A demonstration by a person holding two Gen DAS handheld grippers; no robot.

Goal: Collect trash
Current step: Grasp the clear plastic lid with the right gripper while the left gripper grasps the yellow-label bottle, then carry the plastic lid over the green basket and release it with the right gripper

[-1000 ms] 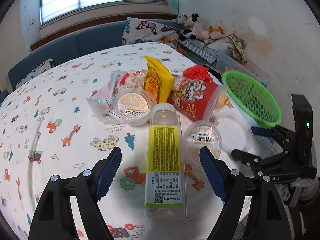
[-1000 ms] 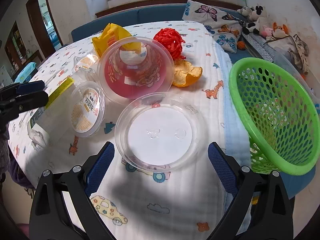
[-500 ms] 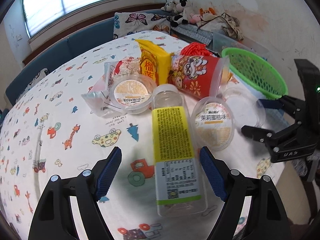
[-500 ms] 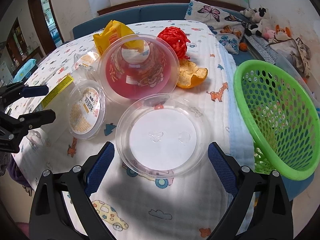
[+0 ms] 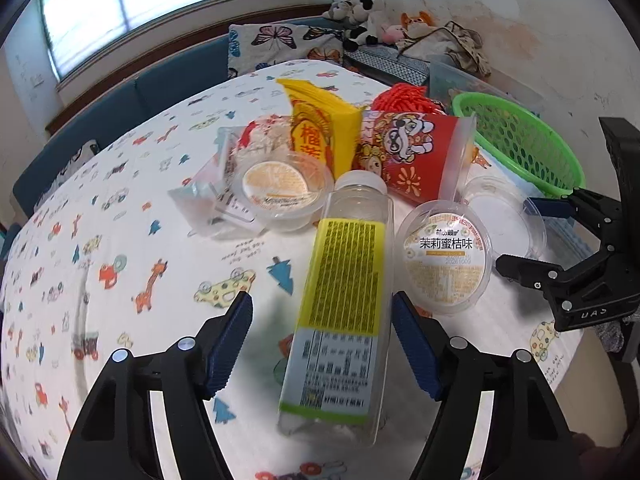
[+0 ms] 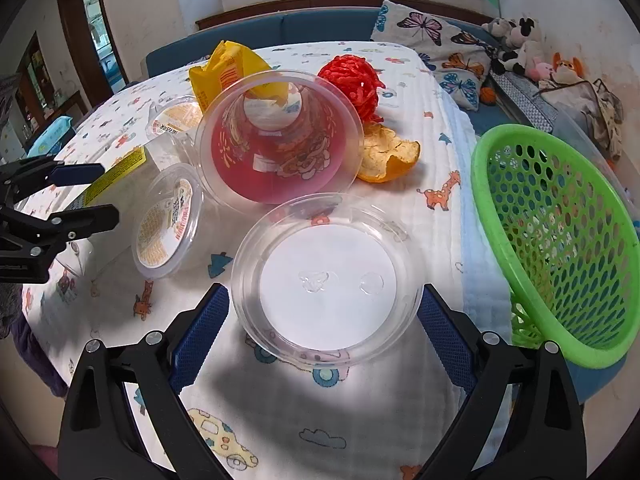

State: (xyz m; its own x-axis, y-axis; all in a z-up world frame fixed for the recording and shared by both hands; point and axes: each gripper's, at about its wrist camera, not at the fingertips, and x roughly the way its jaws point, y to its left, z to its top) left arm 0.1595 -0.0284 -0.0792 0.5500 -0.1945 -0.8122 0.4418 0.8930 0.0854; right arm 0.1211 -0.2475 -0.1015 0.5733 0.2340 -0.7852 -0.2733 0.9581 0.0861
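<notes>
Clear square plastic bottle with yellow label [image 5: 340,312] lies lengthwise between the closing, not-yet-touching left tongs [image 5: 322,340]; right tongs [image 6: 324,336] released around the clear round lid [image 6: 326,280].

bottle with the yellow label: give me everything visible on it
The bottle is clear, squarish plastic, apparently empty, lying on its side on the printed tablecloth, white cap pointing away. A yellow label with a white printed panel wraps it. It lies between the left hand-held gripper fingers, which have just been closing, not visibly clamped.
</notes>
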